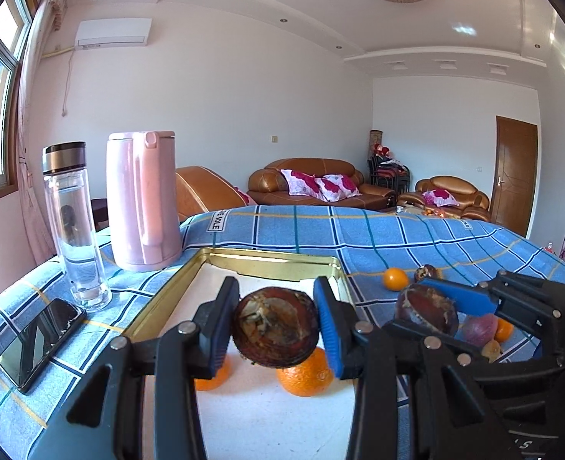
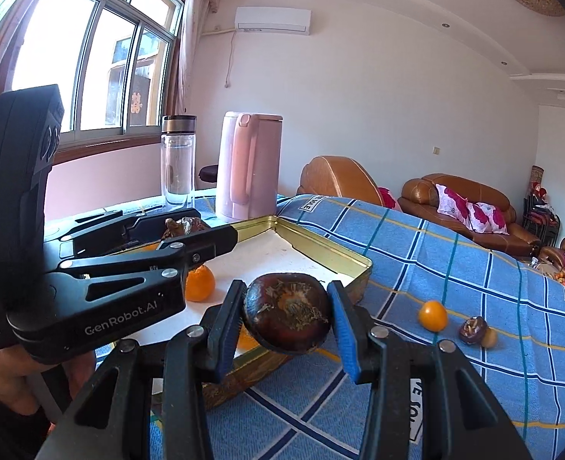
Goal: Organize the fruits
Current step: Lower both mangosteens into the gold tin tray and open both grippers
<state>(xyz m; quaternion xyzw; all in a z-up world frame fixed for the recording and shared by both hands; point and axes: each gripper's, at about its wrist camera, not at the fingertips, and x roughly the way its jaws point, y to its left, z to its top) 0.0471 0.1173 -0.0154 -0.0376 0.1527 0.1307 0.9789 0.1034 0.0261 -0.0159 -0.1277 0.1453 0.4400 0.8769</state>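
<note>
Black linkage bars fill the bottom of both wrist views, and each pair of blue-padded jaws is closed on a dark fruit.

Between the pads of the left gripper (image 1: 276, 326) sits a dark brown fruit (image 1: 274, 326), round, rough and scabby on the face turned to the camera. It hangs above the white floor of a gold-rimmed tin tray (image 1: 270, 258). Directly under the jaws lies an orange (image 1: 305, 375), and a second orange (image 1: 213, 377) shows just below the left pad, both inside the tray. Ahead and left of the jaws stand a pink kettle (image 1: 142, 201) and a clear bottle (image 1: 75, 226), with a phone (image 1: 40, 341) lying flat on the blue checked cloth (image 1: 416, 237) nearer the camera.

To the right of those jaws the right gripper (image 2: 286, 316) holds a second dark fruit (image 2: 287, 312), pinched at both sides. In its own view this fruit hangs over the near corner of the tray, whose rim runs just below and behind the jaws. The left gripper's body crosses the left part of that view and hides much of the tray.

Right of the right jaws, well apart on the cloth, lie a small orange fruit (image 2: 432, 315), a small dark fruit (image 2: 472, 330) and a yellowish one (image 2: 488, 338) touching it. A purple fruit (image 1: 480, 329) shows behind the right gripper's fingers.
</note>
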